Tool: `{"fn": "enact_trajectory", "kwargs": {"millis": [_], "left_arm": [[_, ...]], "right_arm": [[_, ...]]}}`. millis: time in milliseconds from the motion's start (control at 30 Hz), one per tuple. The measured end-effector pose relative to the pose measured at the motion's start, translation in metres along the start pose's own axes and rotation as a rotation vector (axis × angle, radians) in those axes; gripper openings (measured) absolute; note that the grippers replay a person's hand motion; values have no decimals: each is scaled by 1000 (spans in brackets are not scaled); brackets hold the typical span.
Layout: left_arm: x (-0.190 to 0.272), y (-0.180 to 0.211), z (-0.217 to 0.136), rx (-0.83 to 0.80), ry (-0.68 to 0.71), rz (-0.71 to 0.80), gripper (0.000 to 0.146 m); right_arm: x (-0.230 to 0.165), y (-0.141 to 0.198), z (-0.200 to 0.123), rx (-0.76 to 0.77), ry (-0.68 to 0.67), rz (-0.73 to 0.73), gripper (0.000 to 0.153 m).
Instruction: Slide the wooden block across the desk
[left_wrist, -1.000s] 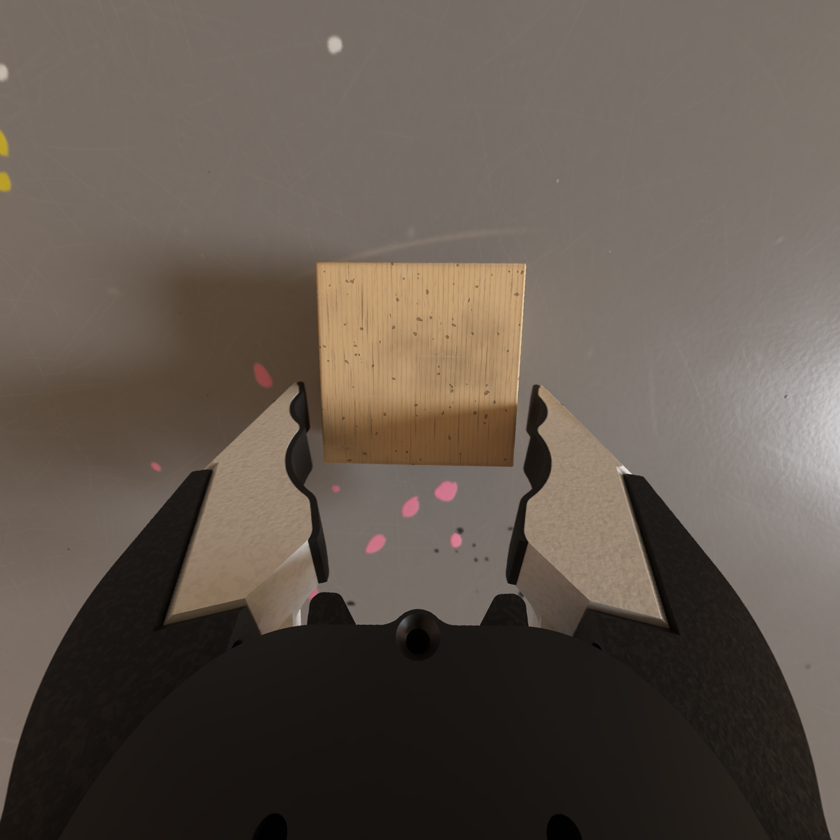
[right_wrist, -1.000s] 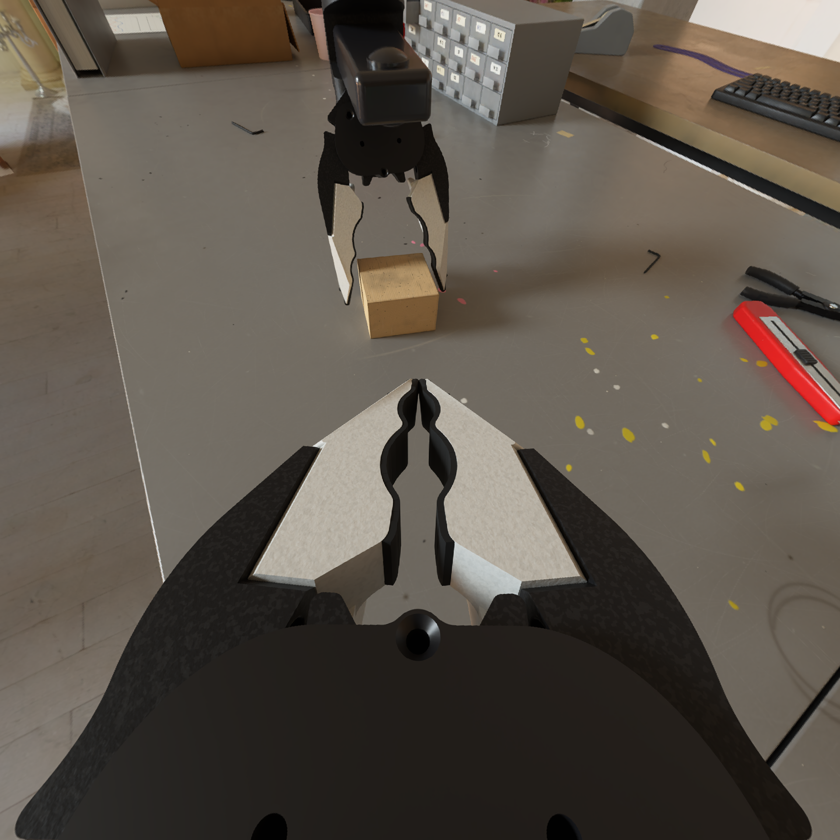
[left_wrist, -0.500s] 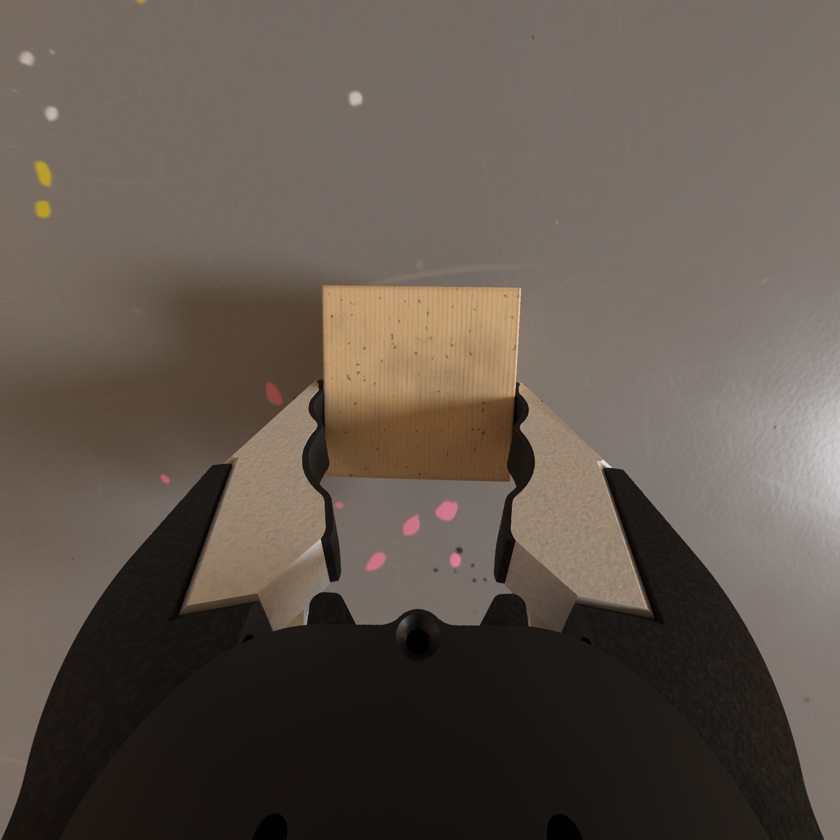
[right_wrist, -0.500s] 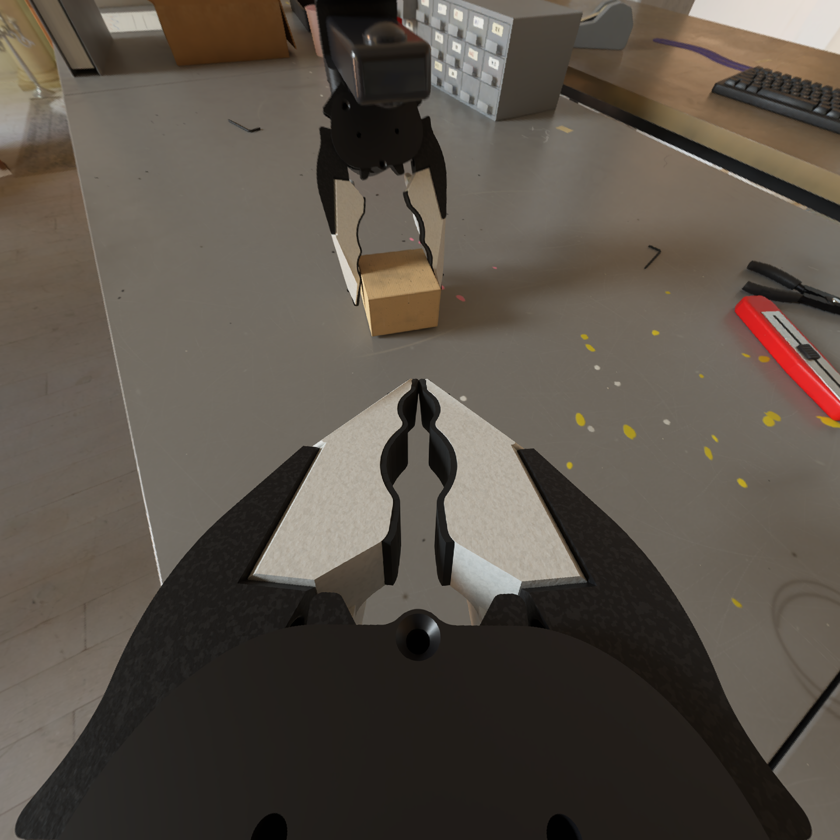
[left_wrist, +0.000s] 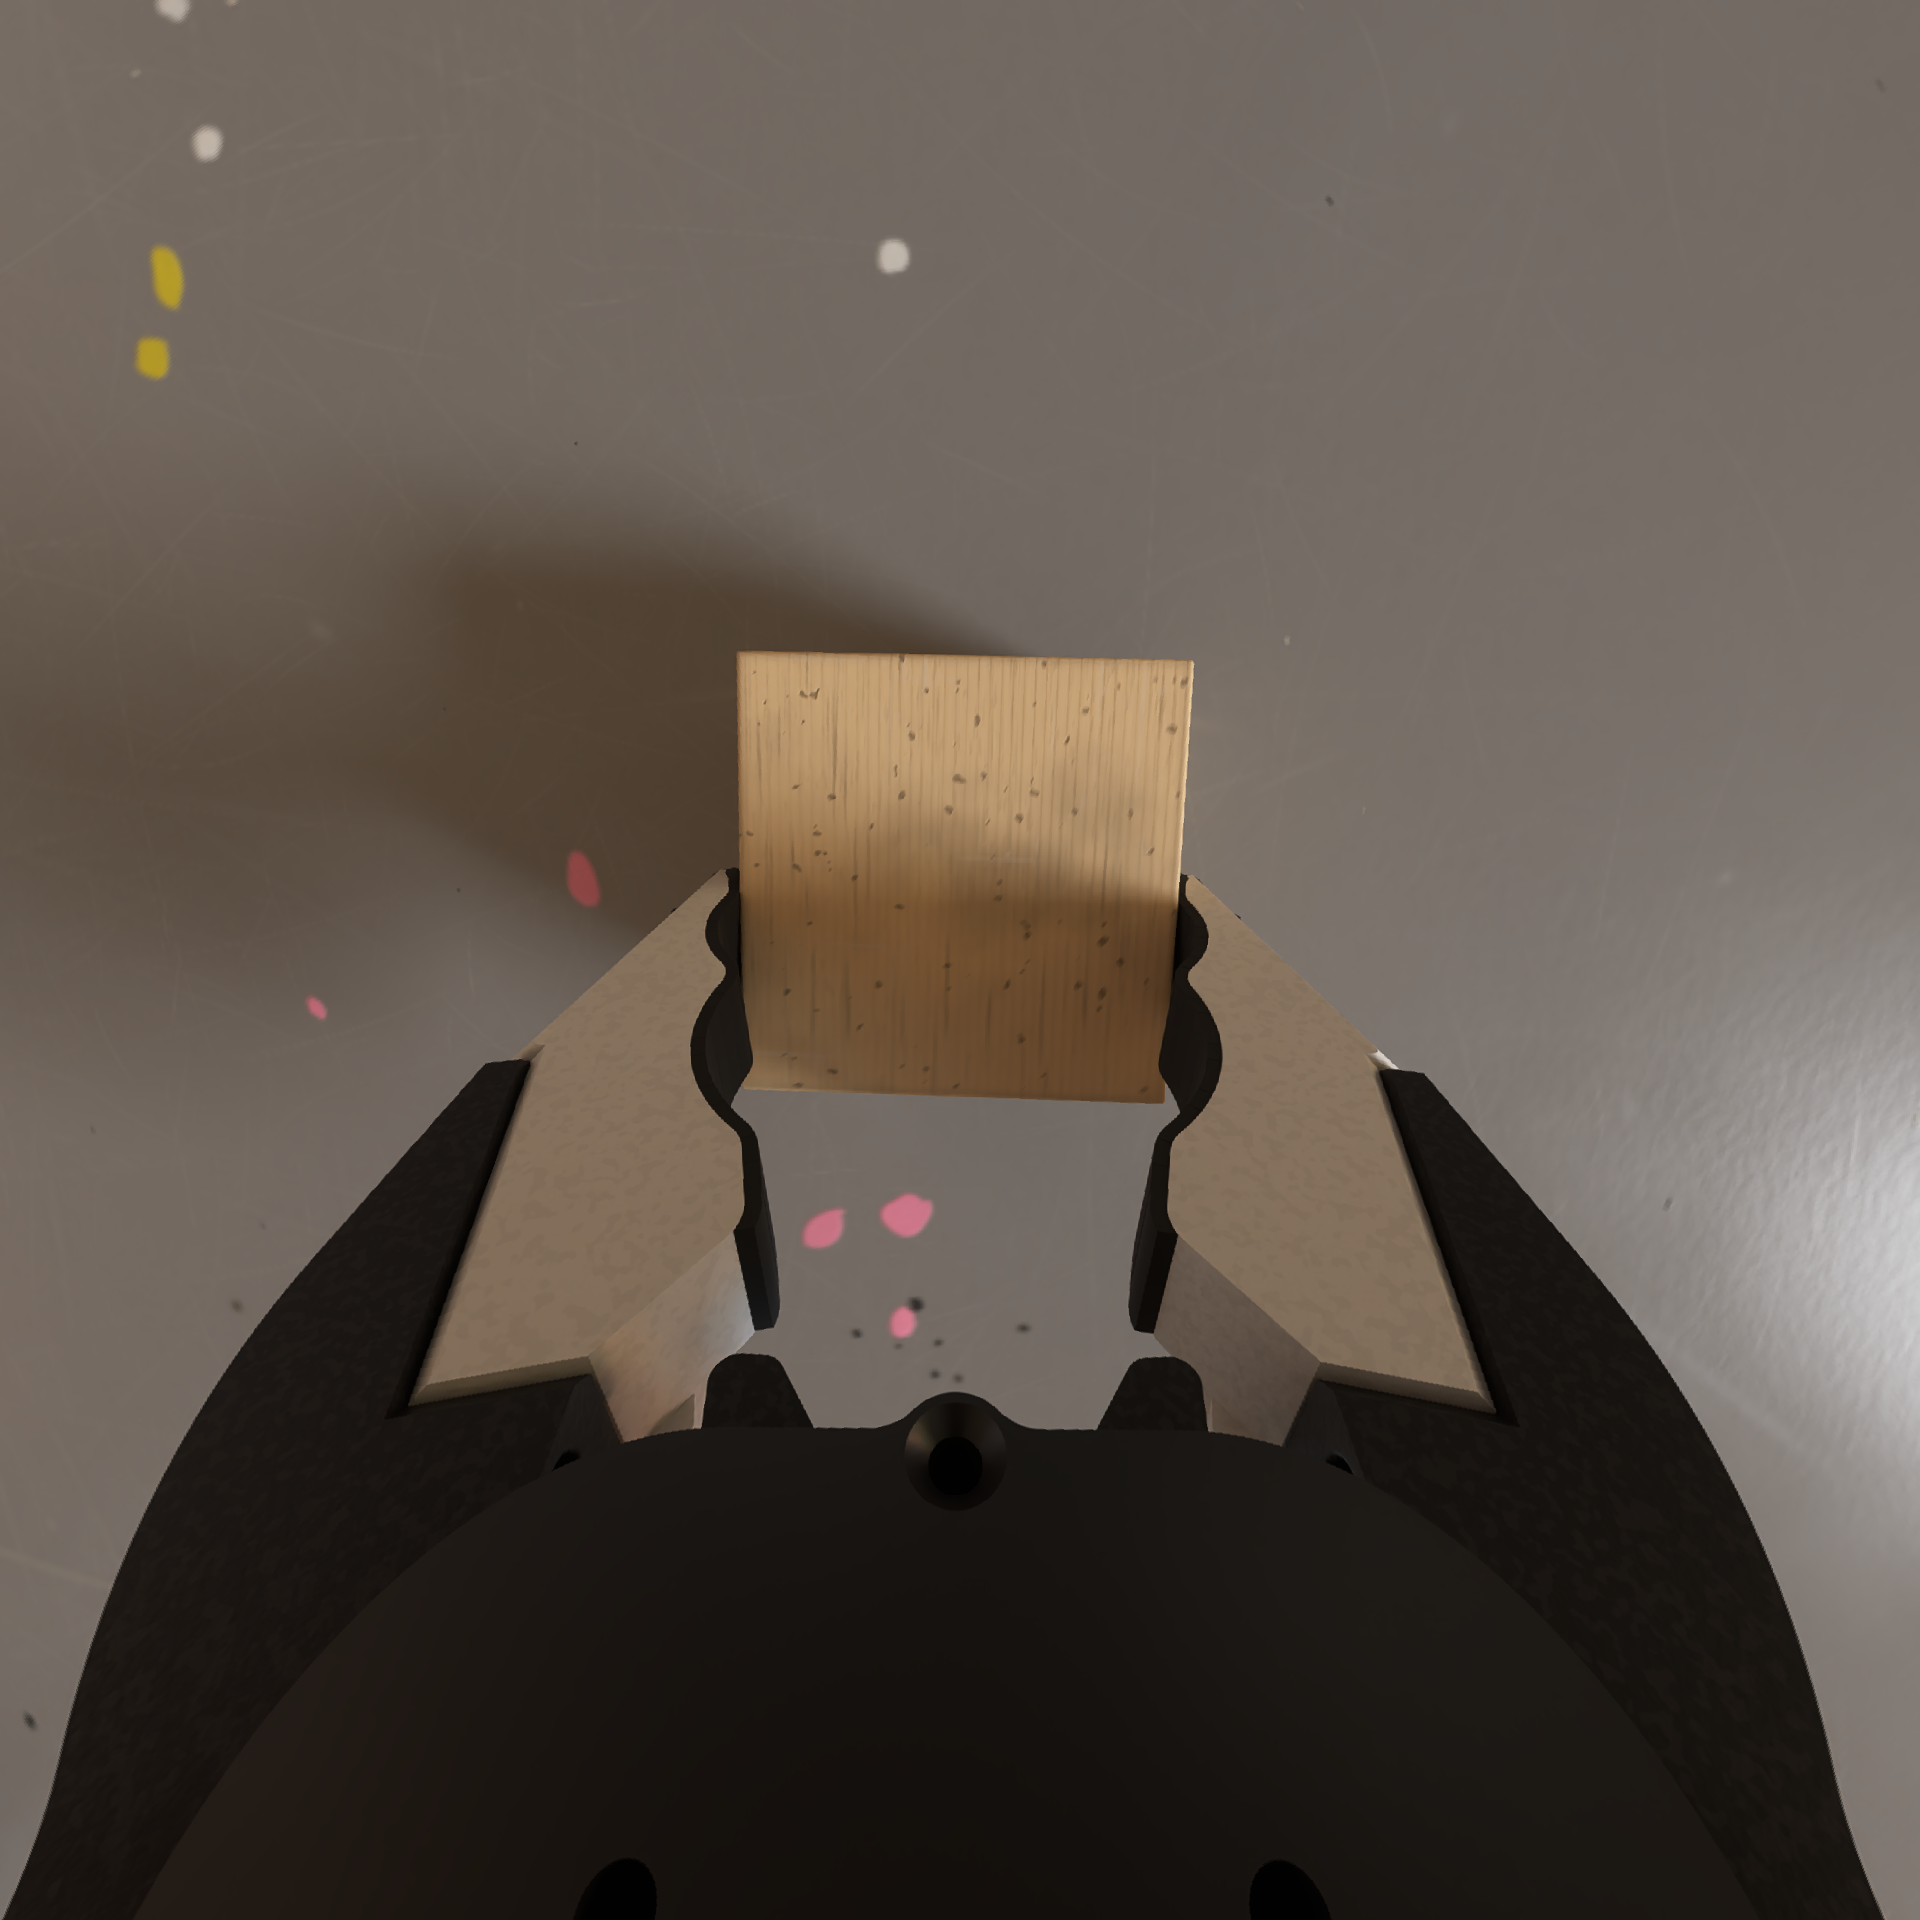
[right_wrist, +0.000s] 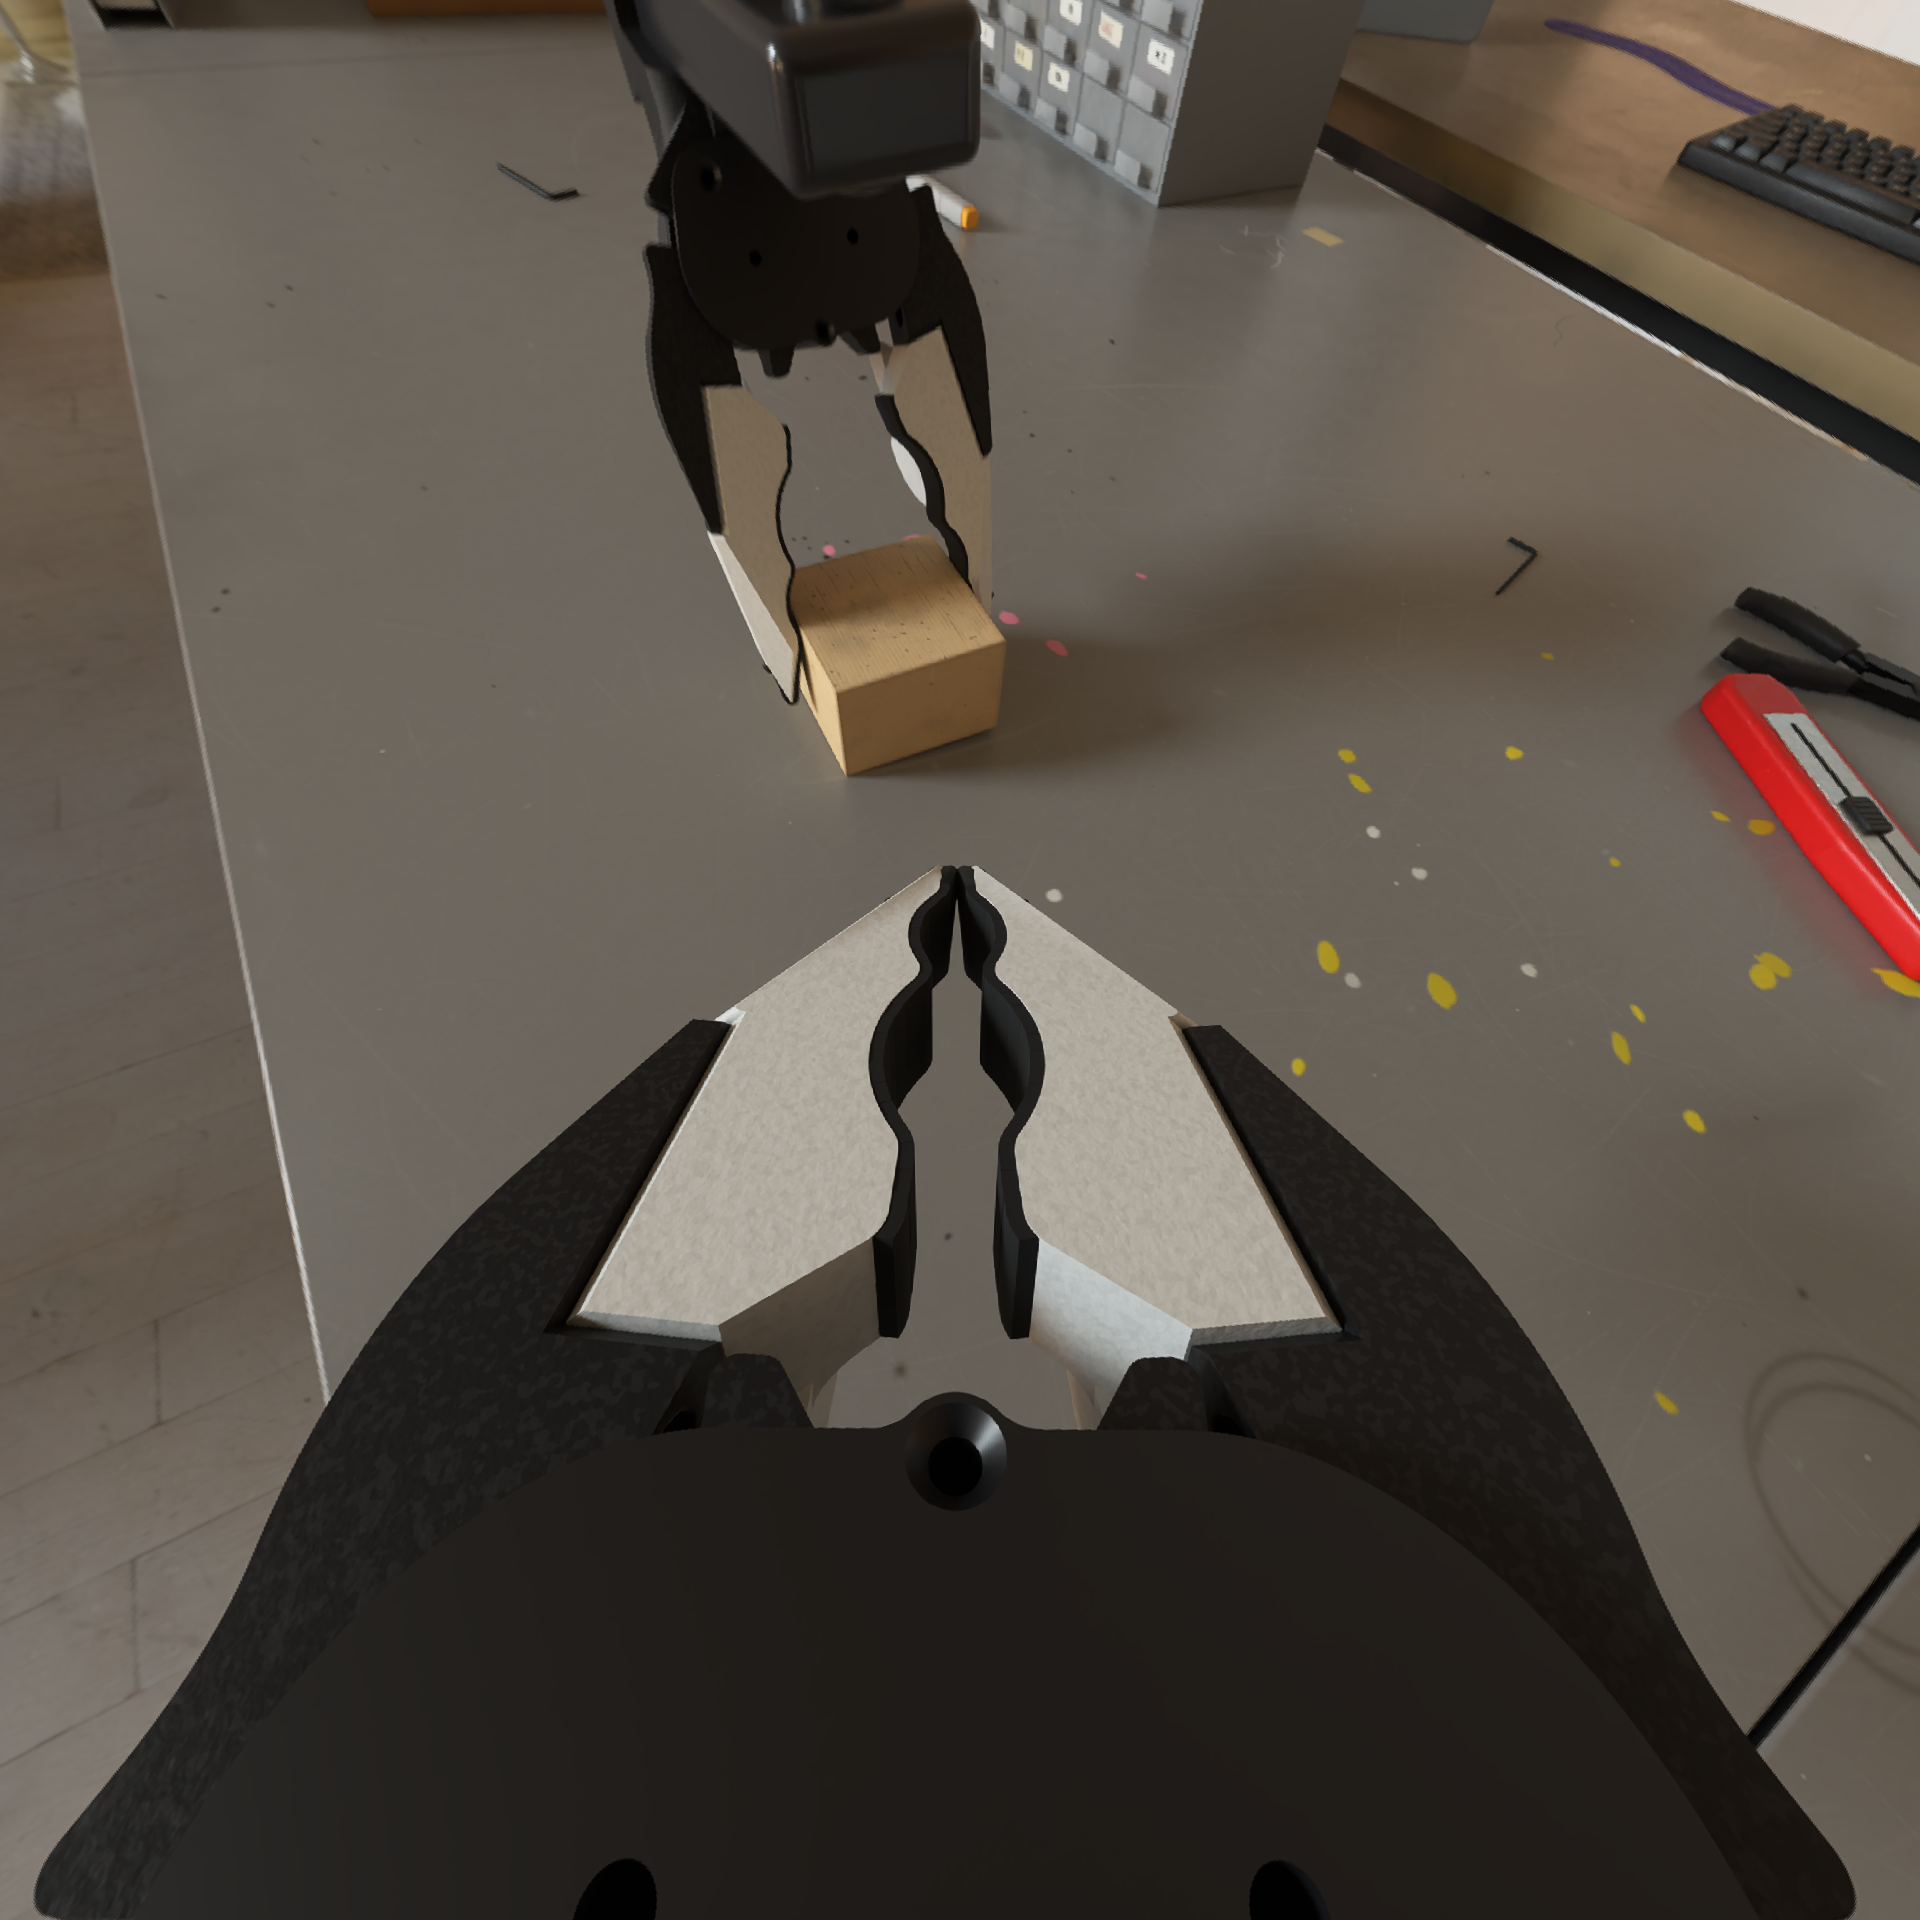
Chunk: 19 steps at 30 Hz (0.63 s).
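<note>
Left gripper pinching speckled, square-edged wooden block on matte grey desk; block's far half protrudes toward 12 o'clock. Right gripper jaws pressed together.

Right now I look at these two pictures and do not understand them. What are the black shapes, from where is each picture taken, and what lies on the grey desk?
The black shapes are two grippers, each with two pale fingers and a camera looking forward along them.

The left wrist view looks down from the left gripper: its fingers are closed against two sides of the wooden block, which sits on the grey desk.

The right wrist view is from the right gripper, shut and holding nothing. Farther off, it shows the left gripper on the block.

Also on the desk: paint specks, a red utility knife, black pliers, two hex keys and a grey drawer cabinet.
</note>
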<state>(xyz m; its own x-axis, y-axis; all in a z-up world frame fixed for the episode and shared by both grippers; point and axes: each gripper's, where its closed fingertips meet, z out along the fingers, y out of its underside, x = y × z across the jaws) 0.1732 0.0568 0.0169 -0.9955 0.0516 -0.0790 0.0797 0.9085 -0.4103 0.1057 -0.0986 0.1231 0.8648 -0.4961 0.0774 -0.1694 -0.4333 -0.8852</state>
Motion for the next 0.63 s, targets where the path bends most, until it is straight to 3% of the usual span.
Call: {"fn": "enact_trajectory", "kwargs": {"millis": [167, 633], "left_arm": [[11, -6, 2, -6, -111, -145, 81], [33, -2, -4, 4, -475, -795, 81]], "right_arm": [[-5, -3, -13, 47, -25, 4, 0], [-8, -14, -42, 147, -75, 3, 0]]}}
